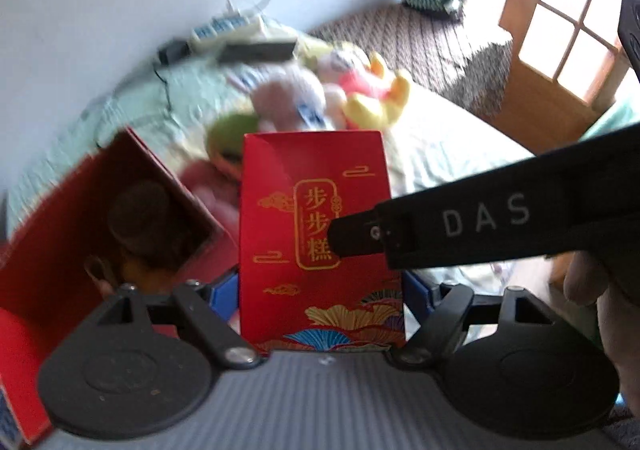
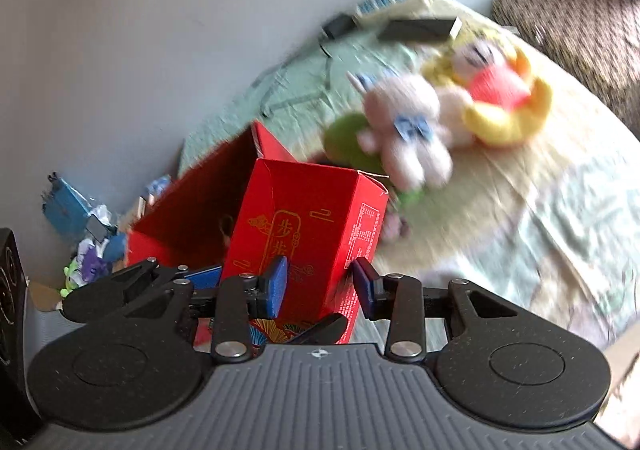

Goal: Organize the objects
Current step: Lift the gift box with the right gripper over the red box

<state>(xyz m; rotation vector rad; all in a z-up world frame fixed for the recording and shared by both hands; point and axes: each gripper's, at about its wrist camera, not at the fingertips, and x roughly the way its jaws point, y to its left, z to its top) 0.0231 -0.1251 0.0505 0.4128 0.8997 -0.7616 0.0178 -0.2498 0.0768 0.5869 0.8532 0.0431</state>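
A small red box (image 1: 316, 234) with gold Chinese writing stands upright between the blue pads of my left gripper (image 1: 322, 298), which is shut on its lower part. The box also shows in the right wrist view (image 2: 312, 234). My right gripper (image 2: 320, 286) is open, its blue pads (image 2: 276, 286) on either side of the box's front corner, with gaps showing. One black finger (image 1: 360, 234) of the right gripper lies across the box's front. A larger open red box (image 1: 100, 218) with round dark things inside stands just left.
Plush toys lie behind the boxes on the pale green bedspread (image 1: 460, 154): a pink one (image 2: 404, 126), a yellow and red one (image 2: 504, 98), a green one (image 2: 348, 142). Power strips and cables lie by the wall (image 1: 224, 30). Toy clutter sits at the left (image 2: 84, 250).
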